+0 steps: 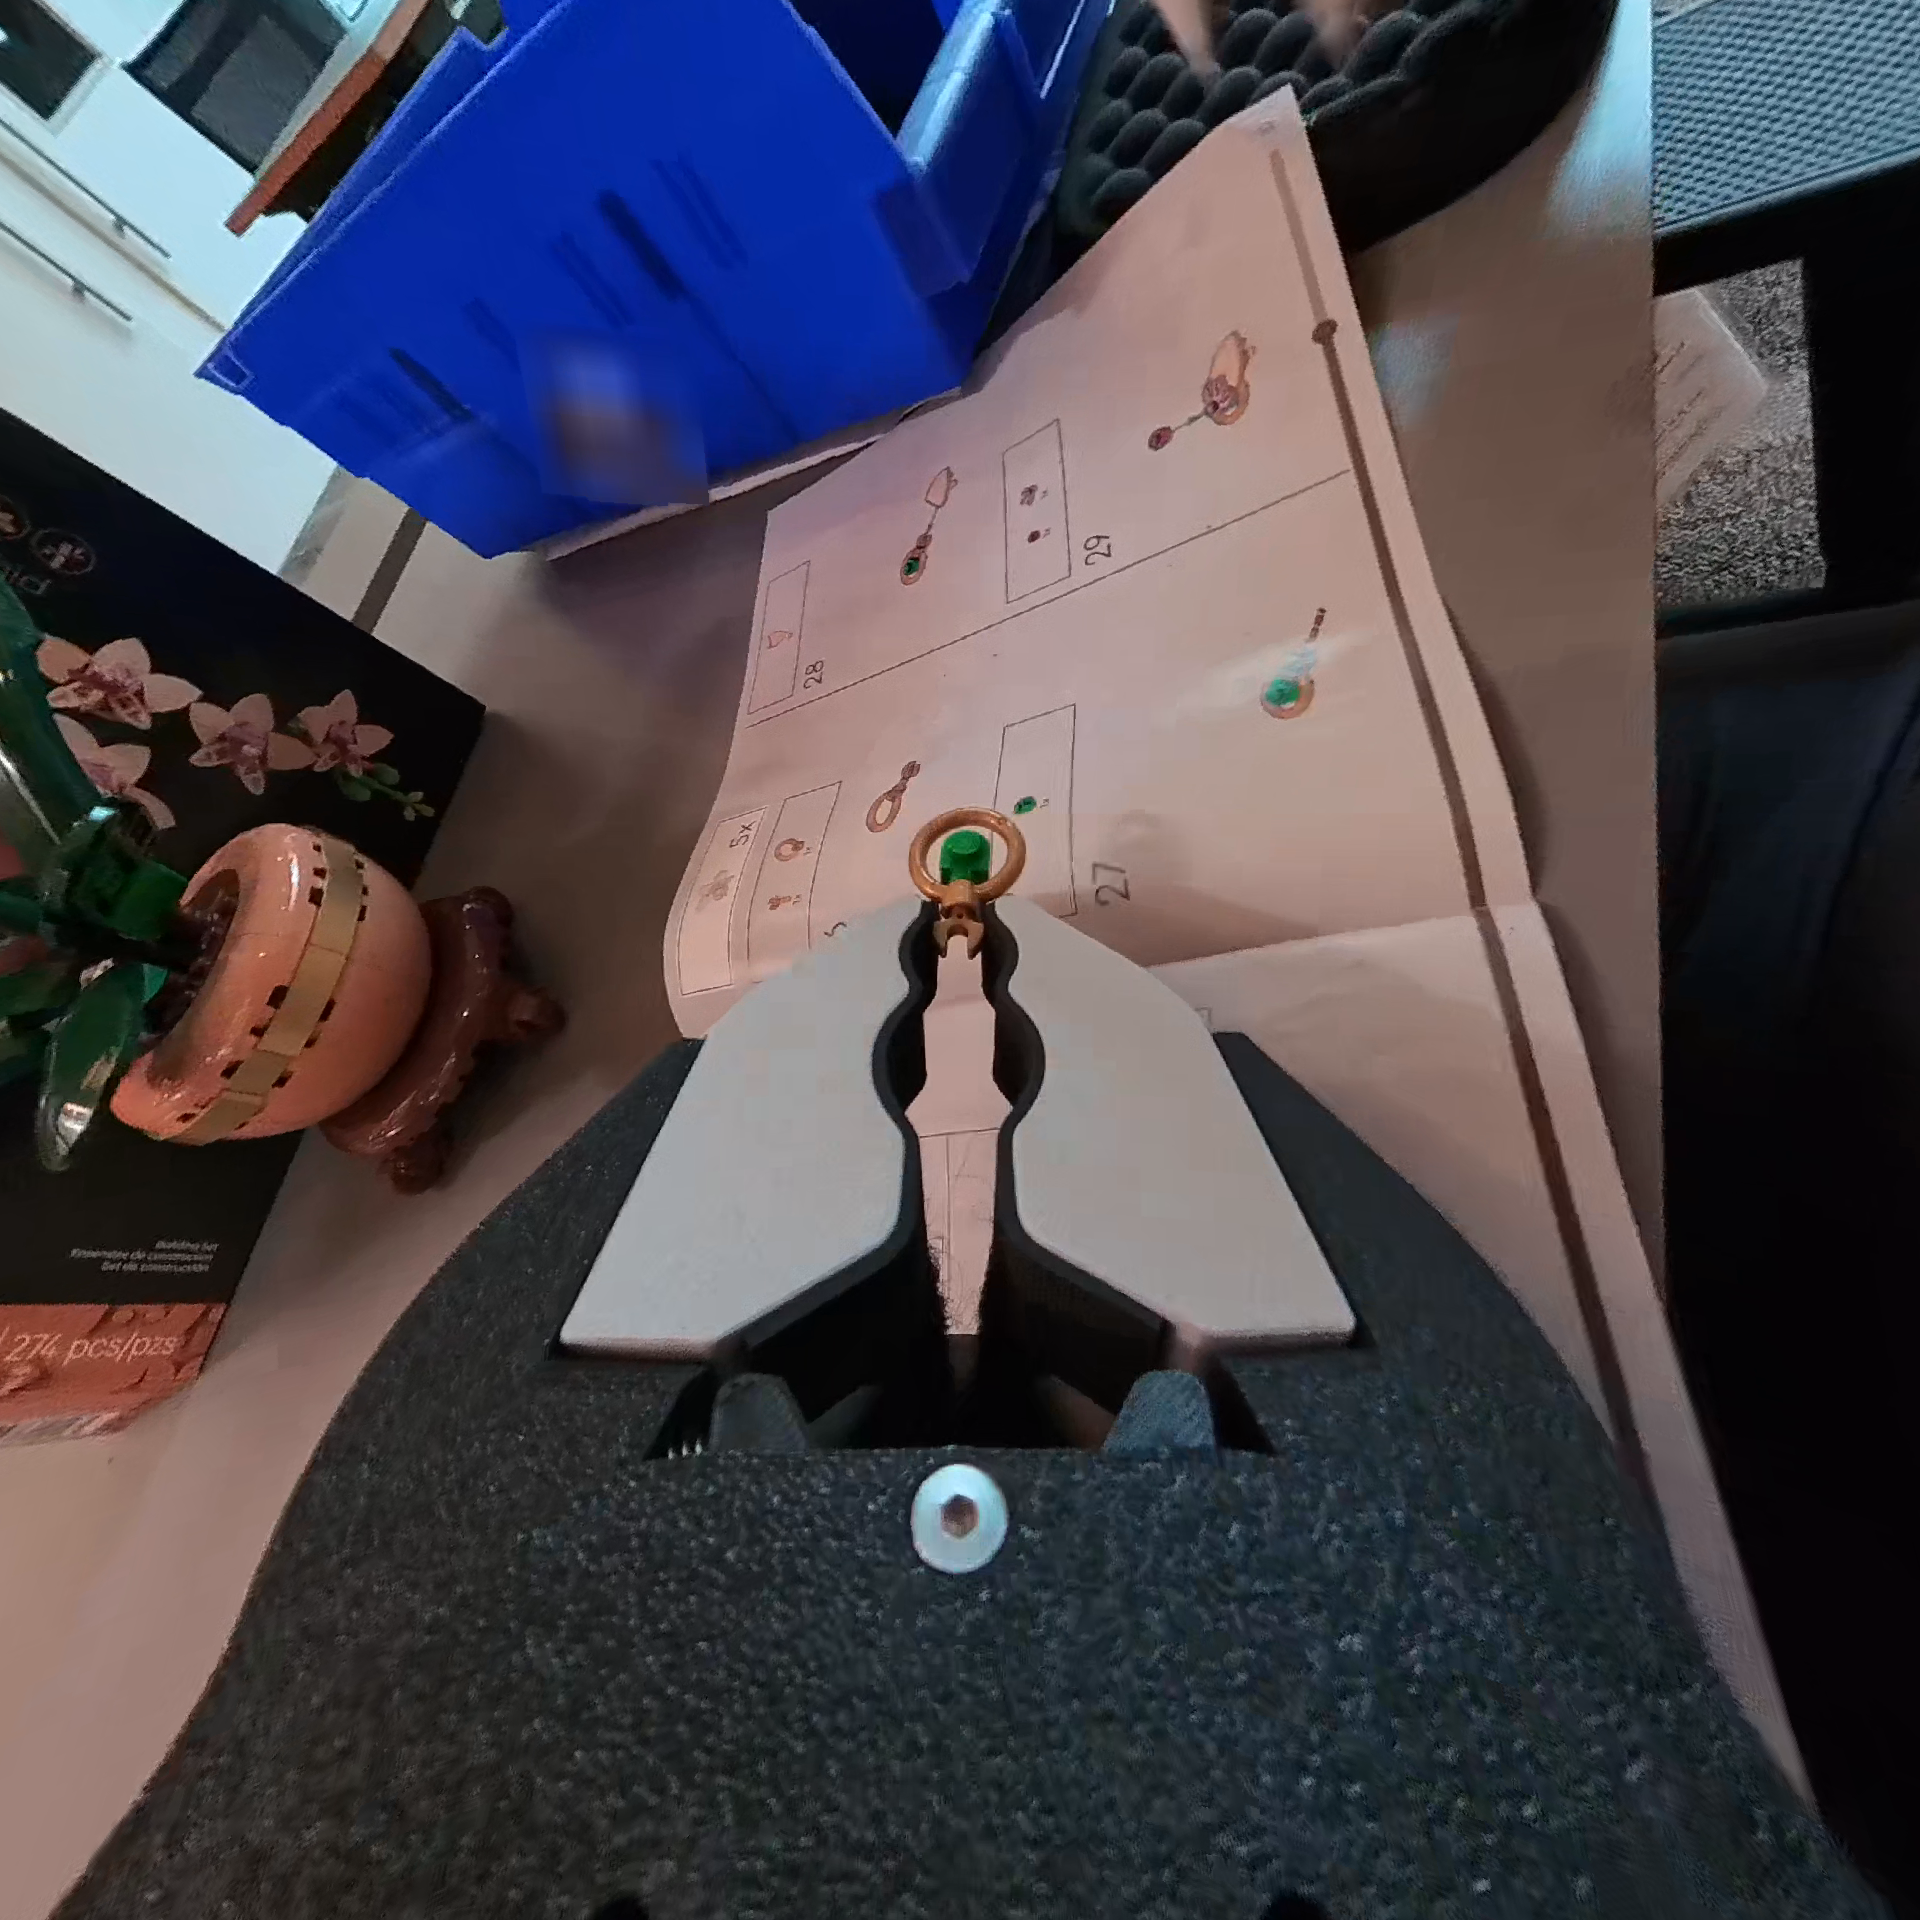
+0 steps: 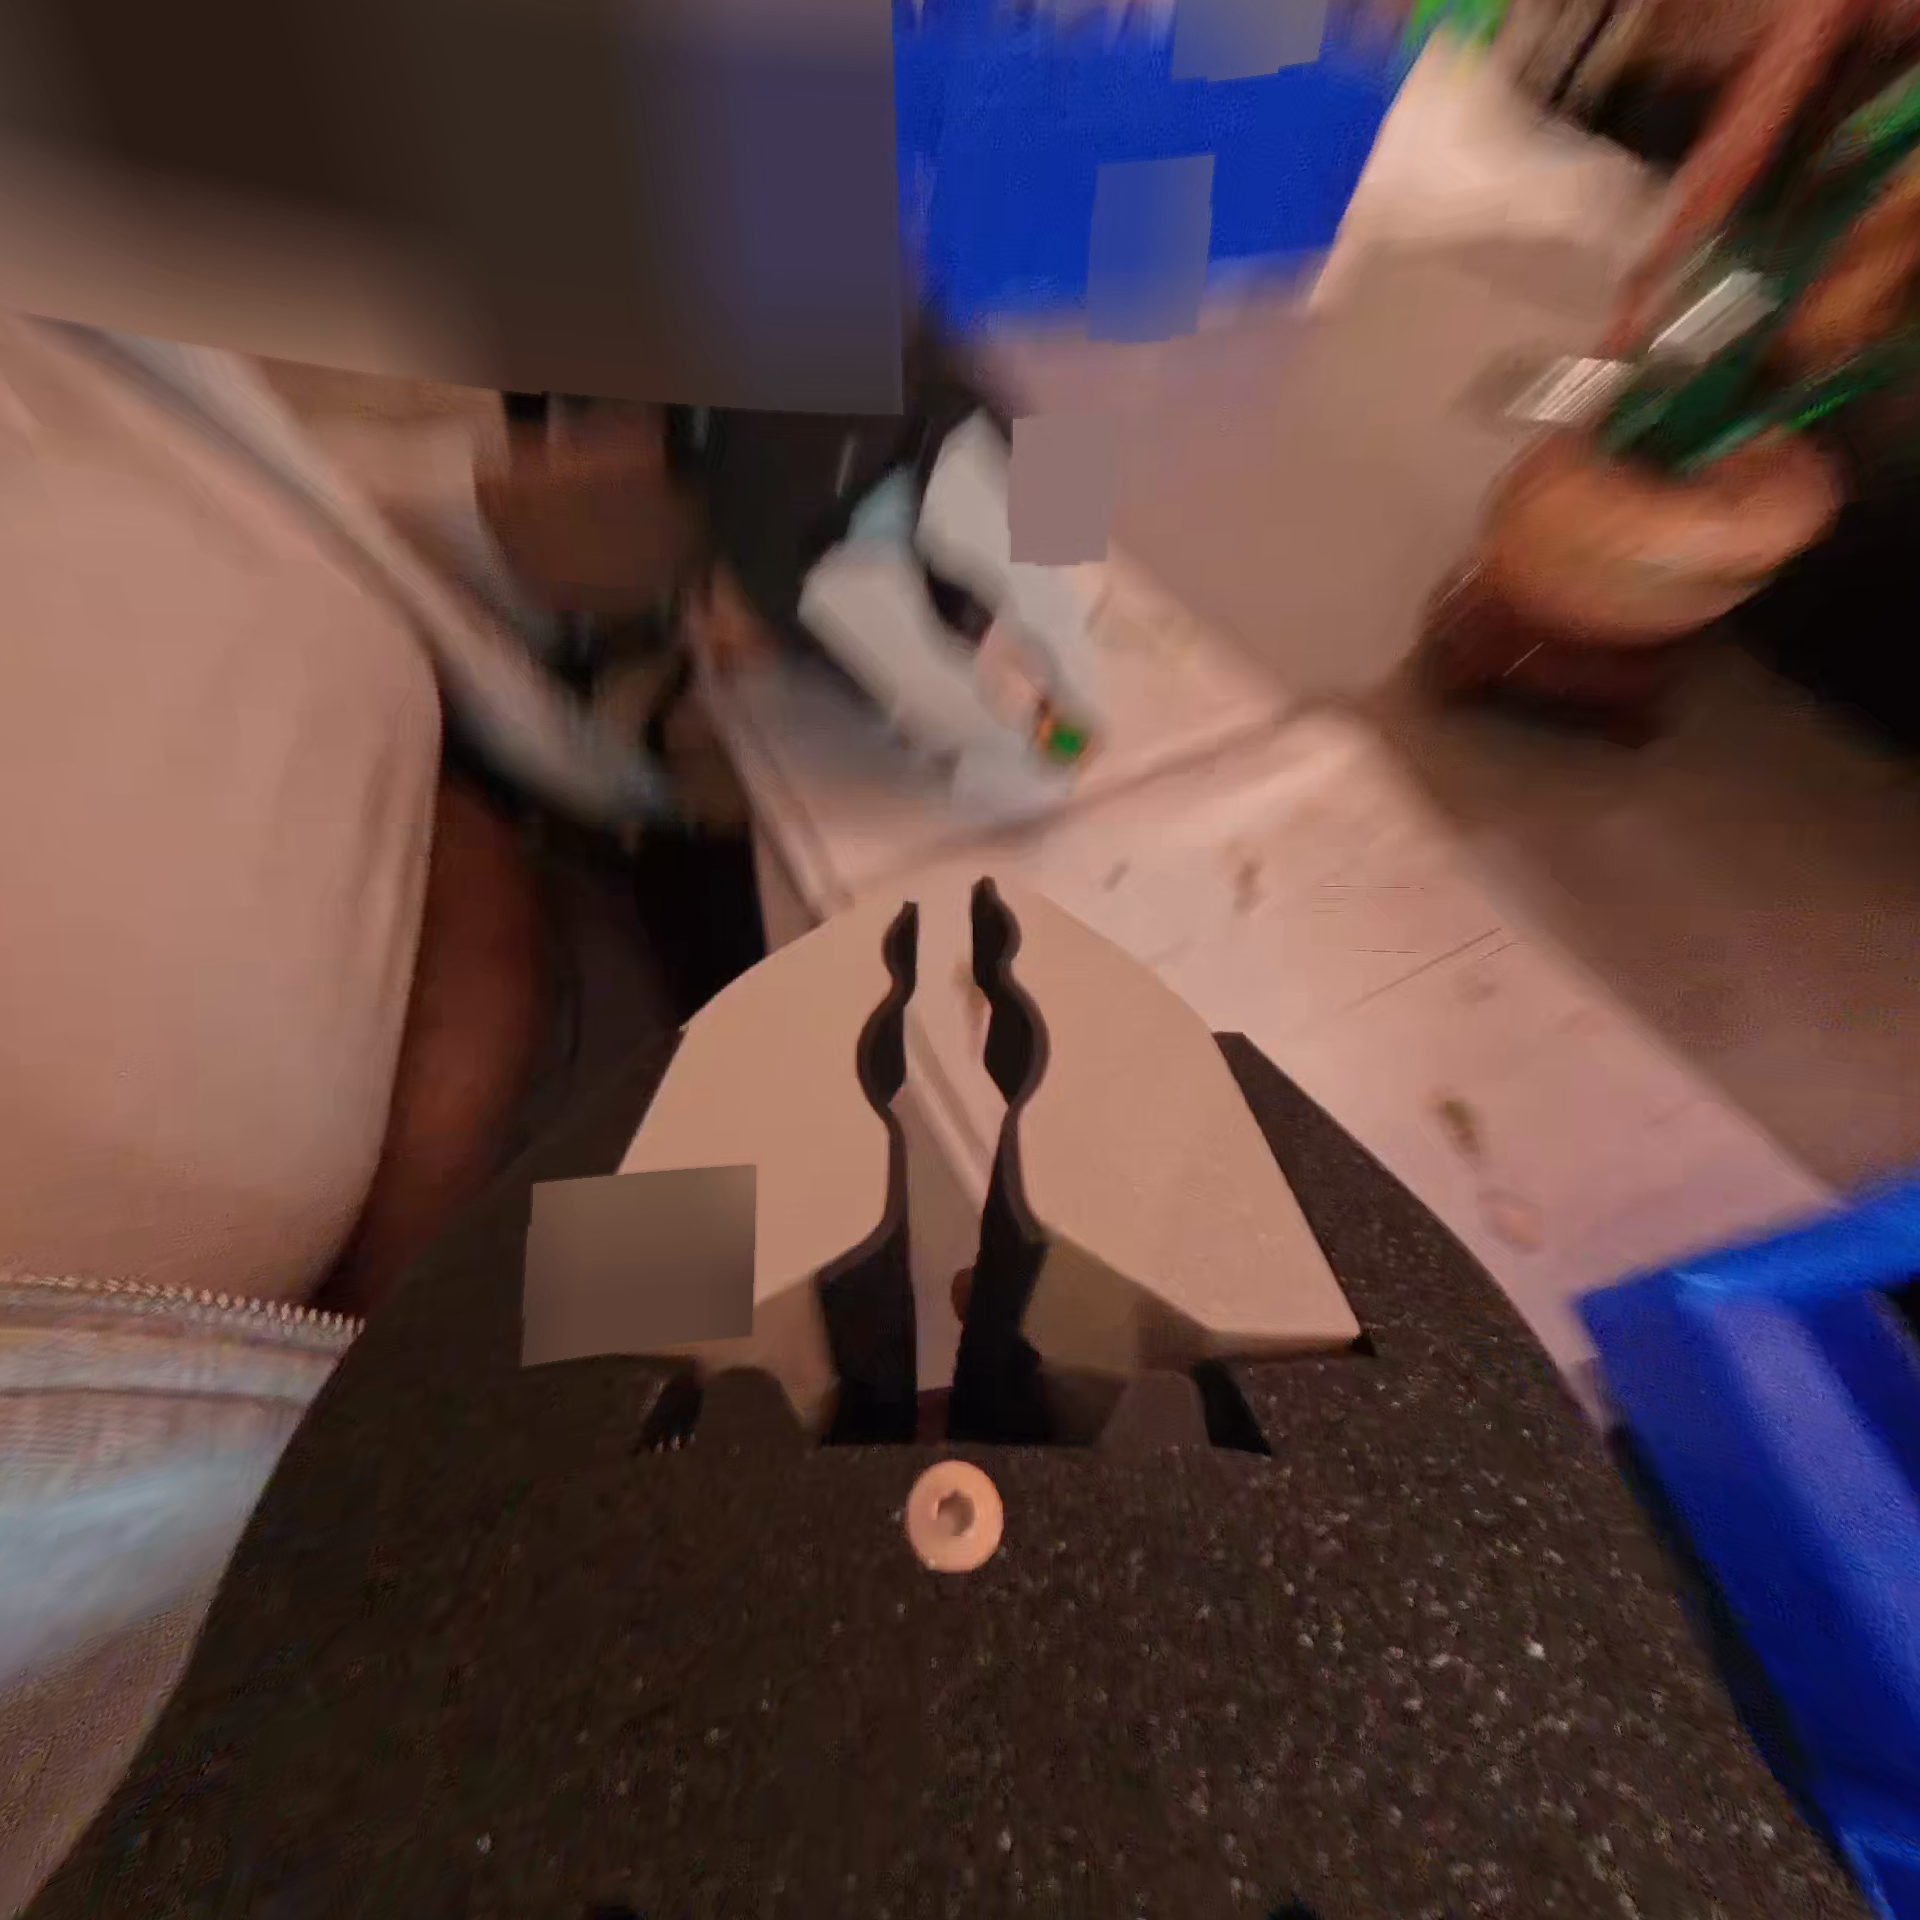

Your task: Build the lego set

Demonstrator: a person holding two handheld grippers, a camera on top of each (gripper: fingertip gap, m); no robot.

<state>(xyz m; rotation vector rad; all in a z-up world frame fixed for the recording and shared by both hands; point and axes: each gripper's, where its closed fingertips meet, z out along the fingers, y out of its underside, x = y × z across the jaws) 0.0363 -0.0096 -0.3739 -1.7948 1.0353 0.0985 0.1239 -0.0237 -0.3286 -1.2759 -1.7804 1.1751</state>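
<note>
My left gripper (image 1: pixel 961 925) is shut on a small gold ring piece with a green stud in it (image 1: pixel 966 857), gripping its clip end and holding it over the open instruction booklet (image 1: pixel 1195 727). My right gripper (image 2: pixel 945 906) hovers over the same booklet (image 2: pixel 1299 935); its jaws stand a narrow gap apart with nothing seen between them. The right wrist view is motion-blurred. It shows the left gripper's pale fingers (image 2: pixel 883 623) farther off with the green stud (image 2: pixel 1062 740). The built orchid pot (image 1: pixel 281 997) stands at the left on a brown base.
The dark set box (image 1: pixel 260 675) lies under the pot. A blue bin (image 1: pixel 644 260) and black foam (image 1: pixel 1351 94) sit beyond the booklet. In the right wrist view, another blue bin (image 2: pixel 1766 1507) is at lower right and a person's pale clothing (image 2: pixel 187 779) at left.
</note>
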